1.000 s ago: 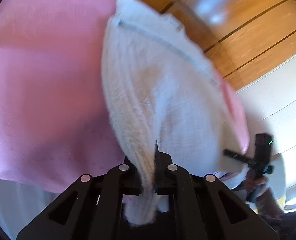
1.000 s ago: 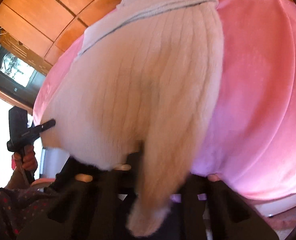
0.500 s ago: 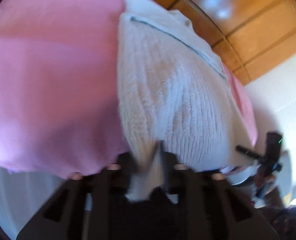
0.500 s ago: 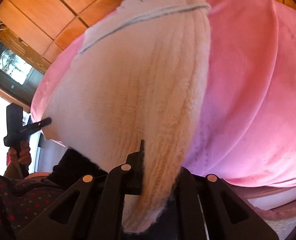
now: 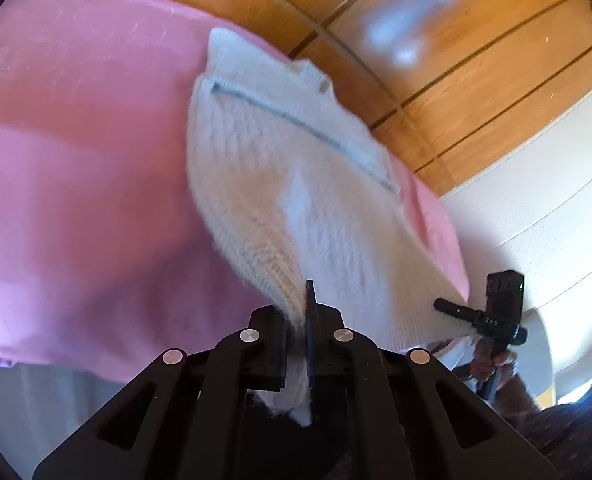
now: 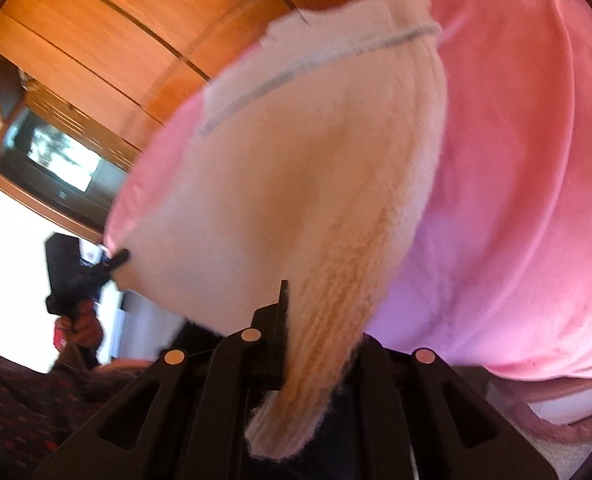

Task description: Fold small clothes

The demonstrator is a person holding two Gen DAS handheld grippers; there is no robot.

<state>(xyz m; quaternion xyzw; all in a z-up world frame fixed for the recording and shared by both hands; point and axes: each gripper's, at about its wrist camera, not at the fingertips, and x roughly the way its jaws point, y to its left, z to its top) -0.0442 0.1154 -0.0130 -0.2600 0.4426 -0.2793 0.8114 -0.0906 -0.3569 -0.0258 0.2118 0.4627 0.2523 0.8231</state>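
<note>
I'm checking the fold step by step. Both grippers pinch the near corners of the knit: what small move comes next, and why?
Probably carry both corners forward over the knit toward its far striped edge. The left gripper and right gripper are each shut on a near corner, that end is raised off the pink blanket, and the far end lies flat, so laying it over would halve it.

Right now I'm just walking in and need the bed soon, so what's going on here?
A person is folding a cream knitted garment over a pink blanket. They hold a gripper in each hand: the left gripper and the right gripper each have their fingers shut on a bottom corner of the knit. Its near edge is lifted between them, while the collar end lies on the blanket. The fold is not yet laid down.
</note>
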